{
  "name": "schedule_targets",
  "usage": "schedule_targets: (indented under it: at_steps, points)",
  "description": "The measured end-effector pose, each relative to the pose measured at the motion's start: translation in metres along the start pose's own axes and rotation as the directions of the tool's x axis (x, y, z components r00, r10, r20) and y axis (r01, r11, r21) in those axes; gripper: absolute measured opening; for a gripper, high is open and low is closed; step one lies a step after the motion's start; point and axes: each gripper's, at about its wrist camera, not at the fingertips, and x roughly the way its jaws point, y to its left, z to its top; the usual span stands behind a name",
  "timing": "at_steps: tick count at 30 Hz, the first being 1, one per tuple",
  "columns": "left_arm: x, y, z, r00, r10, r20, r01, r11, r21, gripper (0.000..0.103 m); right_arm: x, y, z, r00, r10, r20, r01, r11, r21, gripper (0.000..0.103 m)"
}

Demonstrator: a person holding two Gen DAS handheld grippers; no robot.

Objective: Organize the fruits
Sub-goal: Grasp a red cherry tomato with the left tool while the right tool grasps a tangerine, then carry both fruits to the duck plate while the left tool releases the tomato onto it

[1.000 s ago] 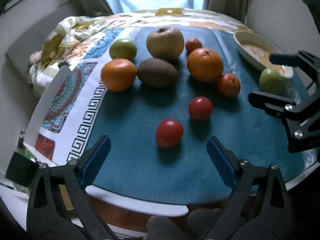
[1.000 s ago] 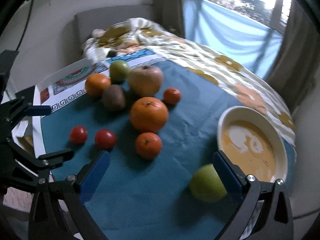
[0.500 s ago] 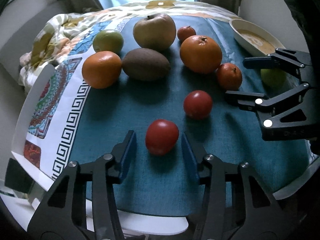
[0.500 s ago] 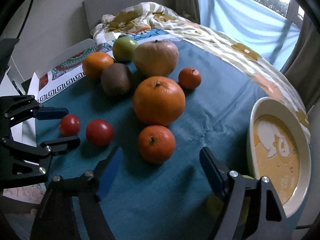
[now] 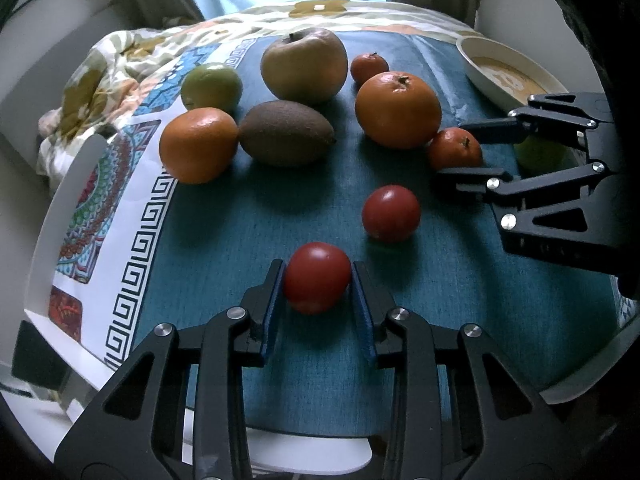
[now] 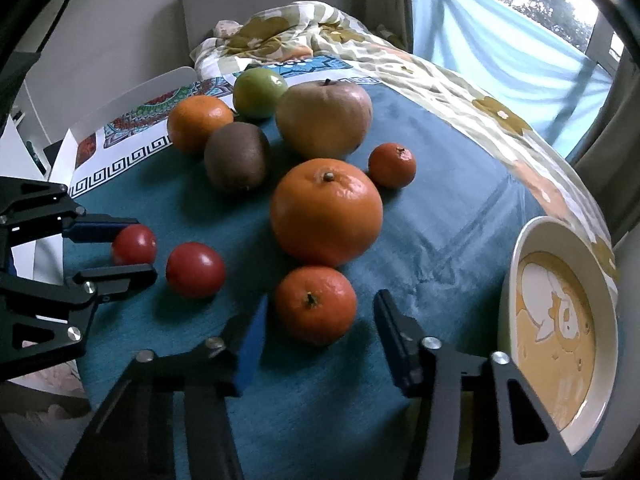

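So in the last second your left tool [image 5: 318, 280] goes from wide open over the table [image 5: 240, 216] to pinched in around the near tomato [image 5: 317, 277]. Both blue pads look like they're touching its sides now, so I'd call that tool closed on the tomato, though it's sitting on the teal cloth and not lifted yet. That tomato is the fruit farthest from the bowl [image 6: 520, 264], down at the near edge of the table.

Your right tool [image 6: 318, 322] has shifted too. A second ago it was parked by the green fruit next to the bowl; now it's slid away from the bowl and is straddling the small mandarin [image 6: 315, 305], the one just on the bowl side of the second tomato [image 6: 195, 269]. The fingers are clearly apart with a gap on each side of the mandarin, so that tool is open, not gripping anything. It has narrowed compared with before, so I'm guessing you're mid-close.

What it means for the job: nothing's been sorted yet. The bowl has no fruit in it as far as I can see, and the big orange [image 6: 326, 211], apple [image 6: 324, 120], kiwi [image 6: 237, 156] and the rest sit in a bunch well away from the bowl. But you've basically got one pick secured and a second lined up, so my read is you're at the very start, about to lift the tomato. Go easy on the squeeze, tomatoes bruise.
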Motion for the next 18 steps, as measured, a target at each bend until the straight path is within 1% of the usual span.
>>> schedule_targets:
  at_steps: [4,10,13,18]
  points:
    - [-0.001,0.001,0.000,1.000,0.007,-0.001,-0.007,1.000,-0.005,0.037,-0.002,0.001,0.001,1.000,-0.005,0.002,0.005,1.000,0.001,0.035]
    - [-0.010,0.000,0.003,1.000,0.016,0.012,-0.016,1.000,-0.011,0.037,-0.017,0.000,0.001,1.000,-0.012,0.028,0.012,1.000,0.007,0.035]
    - [-0.019,-0.002,0.007,0.999,0.021,0.026,-0.021,1.000,-0.010,0.037,-0.028,-0.002,0.001,0.999,-0.018,0.042,0.017,1.000,0.018,0.035]
    - [-0.042,-0.008,0.018,0.997,0.039,0.060,-0.039,0.999,0.011,0.037,-0.058,-0.012,0.003,0.996,-0.028,0.083,0.024,0.998,0.054,0.035]
